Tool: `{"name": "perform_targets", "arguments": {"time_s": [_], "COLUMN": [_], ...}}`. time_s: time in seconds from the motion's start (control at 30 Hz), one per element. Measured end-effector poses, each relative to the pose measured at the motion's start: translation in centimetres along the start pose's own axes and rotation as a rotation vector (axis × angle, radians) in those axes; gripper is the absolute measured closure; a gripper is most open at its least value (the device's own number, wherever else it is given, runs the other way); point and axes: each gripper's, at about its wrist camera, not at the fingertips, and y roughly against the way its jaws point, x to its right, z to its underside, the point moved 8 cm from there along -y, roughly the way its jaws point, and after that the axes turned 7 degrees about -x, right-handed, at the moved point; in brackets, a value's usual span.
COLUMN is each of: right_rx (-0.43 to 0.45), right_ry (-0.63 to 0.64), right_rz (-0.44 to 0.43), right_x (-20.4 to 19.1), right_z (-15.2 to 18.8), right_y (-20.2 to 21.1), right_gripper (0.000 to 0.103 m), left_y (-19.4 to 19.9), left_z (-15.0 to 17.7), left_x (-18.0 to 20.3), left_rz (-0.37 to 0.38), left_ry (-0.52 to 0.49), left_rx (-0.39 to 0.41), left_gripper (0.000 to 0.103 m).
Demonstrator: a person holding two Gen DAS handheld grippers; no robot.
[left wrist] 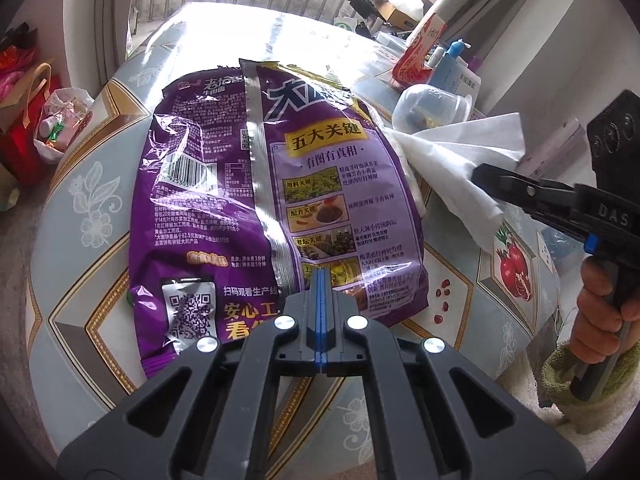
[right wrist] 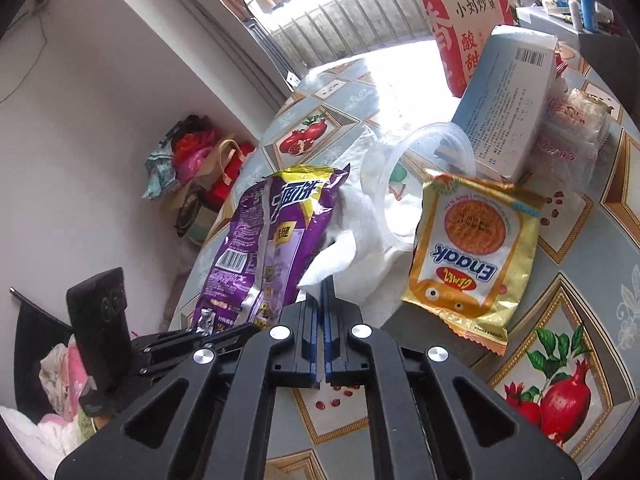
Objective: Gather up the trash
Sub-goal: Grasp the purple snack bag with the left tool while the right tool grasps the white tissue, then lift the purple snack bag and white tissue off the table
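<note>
A large purple noodle bag [left wrist: 224, 184] fills the middle of the left wrist view, its lower edge at my left gripper [left wrist: 320, 271], which is shut on it. From the right wrist view the bag [right wrist: 256, 248] tilts up off the table, with the left gripper [right wrist: 250, 328] at its bottom corner. To the bag's right is a white paper tissue [right wrist: 352, 264]. My right gripper [right wrist: 324, 282] is shut on a corner of the tissue [left wrist: 460, 160]. That right gripper [left wrist: 480, 174] comes in from the right, held by a hand [left wrist: 596, 312]. A yellow snack packet [right wrist: 472, 256] lies flat further right.
The round table [left wrist: 80, 240] has a pomegranate-print cover. A clear plastic tub [right wrist: 424, 160] lies on its side behind the tissue, with a blue-white carton [right wrist: 508, 108] and a red-white box [right wrist: 460, 28] beyond. Bags [left wrist: 60, 120] sit on the floor at the left.
</note>
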Motion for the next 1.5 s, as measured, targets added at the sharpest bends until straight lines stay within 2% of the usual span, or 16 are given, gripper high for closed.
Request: {"name": "perform_targets", "arguments": {"time_s": [0.1,0.2,0.47,0.6,0.63,0.7,0.87,0.93,1.13,1.23,1.27,1.37,1.5], "right_rx": [0.012,0.064,0.151,0.172,0.172,0.168,0.166,0.164,0.151,0.147,0.145,0.143,0.142], "right_ry": [-0.002,-0.009,-0.088,-0.098,-0.112,-0.15,-0.214,-0.221,-0.234,-0.234,-0.235,-0.237,-0.244], "right_rz": [-0.042,-0.084,-0.13,-0.085,-0.078,-0.063,-0.062,-0.062,-0.072,-0.08,-0.082,-0.087,-0.09], "right_x": [-0.2,-0.2,2.0,3.2,4.1,5.4,7.6,7.9,8.4,8.5,8.5,8.6,8.8], "right_z": [1.2,1.9,4.4,5.7,5.9,6.4,7.9,8.2,8.7,8.8,8.8,8.7,8.9], "right_y": [2.2,5.1,10.2,11.3,11.5,11.2,10.9,10.7,10.0,9.6,9.5,9.4,9.1], "right_gripper": [0.1,0.1,0.1,0.1,0.1,0.1,0.1,0.1,0.1,0.1,0.1,0.1,0.1], "left_y": [-0.2,-0.3,-0.6,-0.1,0.0,0.2,-0.6,-1.5,-3.1,-3.1,-3.0,-2.8,-3.5], "left_z": [-0.1,-0.2,0.0,0.0,-0.2,-0.6,-2.7,-3.3,-4.6,-4.8,-4.8,-5.3,-5.8], "left_x": [0.2,0.6,1.7,2.8,3.2,4.0,6.2,6.6,6.8,6.8,6.9,7.3,7.3], "left_rz": [0.001,-0.003,0.012,0.019,0.028,0.028,-0.033,-0.078,-0.147,-0.158,-0.149,-0.143,-0.214], "left_ry": [-0.007,-0.015,-0.053,-0.073,-0.076,-0.082,-0.105,-0.101,-0.063,-0.032,-0.021,0.007,-0.011], "left_rx": [-0.003,-0.005,-0.038,-0.036,-0.03,-0.014,0.019,0.013,0.016,0.008,0.003,0.015,0.018], "left_gripper": [0.103,0.103,0.103,0.103,0.1,0.08,0.055,0.055,0.053,0.053,0.051,0.036,0.036]}}
